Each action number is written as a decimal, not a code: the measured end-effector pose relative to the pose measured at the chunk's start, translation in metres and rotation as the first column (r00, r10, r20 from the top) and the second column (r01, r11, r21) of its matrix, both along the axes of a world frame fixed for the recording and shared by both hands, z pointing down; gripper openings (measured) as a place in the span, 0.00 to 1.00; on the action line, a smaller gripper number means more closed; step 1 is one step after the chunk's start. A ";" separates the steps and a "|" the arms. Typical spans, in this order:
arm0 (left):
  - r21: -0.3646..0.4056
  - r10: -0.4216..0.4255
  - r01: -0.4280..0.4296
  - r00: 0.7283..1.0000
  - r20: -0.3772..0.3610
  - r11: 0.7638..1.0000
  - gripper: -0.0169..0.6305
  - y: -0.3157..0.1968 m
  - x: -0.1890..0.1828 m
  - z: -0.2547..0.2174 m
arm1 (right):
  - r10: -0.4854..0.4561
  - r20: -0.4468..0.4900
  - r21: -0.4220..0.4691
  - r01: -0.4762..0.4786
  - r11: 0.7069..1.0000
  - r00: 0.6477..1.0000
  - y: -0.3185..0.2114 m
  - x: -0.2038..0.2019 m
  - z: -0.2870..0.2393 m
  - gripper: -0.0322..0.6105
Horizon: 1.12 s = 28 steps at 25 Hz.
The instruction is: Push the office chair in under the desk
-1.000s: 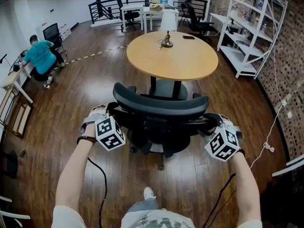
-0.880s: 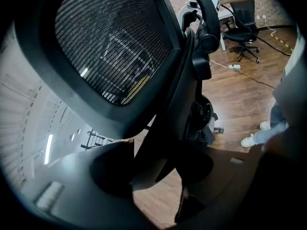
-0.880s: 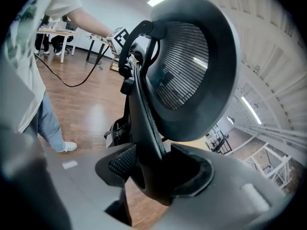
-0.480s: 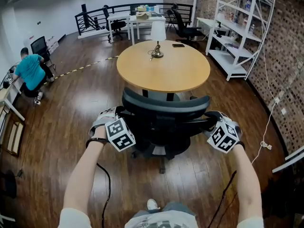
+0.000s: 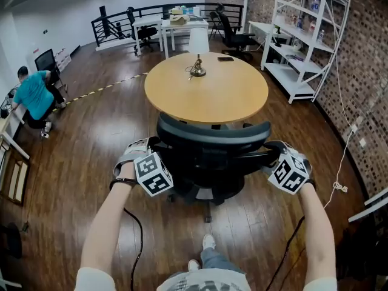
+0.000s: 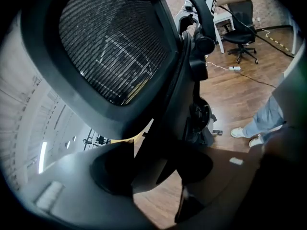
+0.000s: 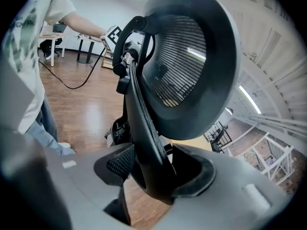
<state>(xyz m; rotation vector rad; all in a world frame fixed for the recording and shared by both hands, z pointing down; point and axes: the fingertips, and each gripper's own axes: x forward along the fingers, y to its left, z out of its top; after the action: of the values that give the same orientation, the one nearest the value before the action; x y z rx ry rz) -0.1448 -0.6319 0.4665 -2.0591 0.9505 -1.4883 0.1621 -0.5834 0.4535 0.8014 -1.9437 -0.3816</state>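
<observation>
- Floor (image 5: 91,132) of dark wood; chair (image 5: 212,137) at round table's (image 5: 209,90) near edge.
- Left claw (image 6: 156,174) and right claw (image 7: 153,169) grip chair's back; right jaws have just been opening.

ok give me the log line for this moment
step: push in | left gripper: clamped on office chair backrest | right gripper: jaws just opening, backrest edge between | backrest near round table rim

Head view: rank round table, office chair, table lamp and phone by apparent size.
Round table and office chair: about equal, and the chair is nearer, so I have not ranked them.
Table lamp.
Phone, smallest.
</observation>
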 end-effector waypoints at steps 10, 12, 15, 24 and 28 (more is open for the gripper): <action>0.020 0.009 -0.008 1.000 -0.010 1.000 0.42 0.006 0.003 0.003 | -0.007 -0.005 0.034 0.007 0.999 1.000 -0.002 0.004 0.004 0.42; 0.020 0.010 -0.010 1.000 -0.009 1.000 0.42 0.005 0.003 0.003 | 0.008 -0.005 0.054 -0.008 0.999 1.000 -0.003 0.003 0.004 0.43; 0.039 0.039 -0.039 0.999 -0.011 0.998 0.42 0.008 0.003 0.003 | 0.048 -0.002 0.064 -0.048 0.997 0.999 -0.003 0.002 0.007 0.46; 0.128 0.018 0.005 0.985 -0.174 0.992 0.44 0.033 0.000 -0.024 | 0.140 0.059 0.131 -0.146 0.980 0.988 0.022 -0.010 -0.015 0.46; 0.117 -0.002 0.046 0.938 -0.346 0.992 0.43 0.058 0.003 -0.042 | 0.218 0.169 0.166 -0.246 0.955 0.961 0.045 -0.018 -0.027 0.46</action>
<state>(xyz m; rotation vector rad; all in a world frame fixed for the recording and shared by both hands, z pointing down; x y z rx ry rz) -0.1414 -0.5735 0.4249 -2.2659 1.1697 -1.0630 0.1439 -0.5386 0.4260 1.1992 -1.9417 -0.3722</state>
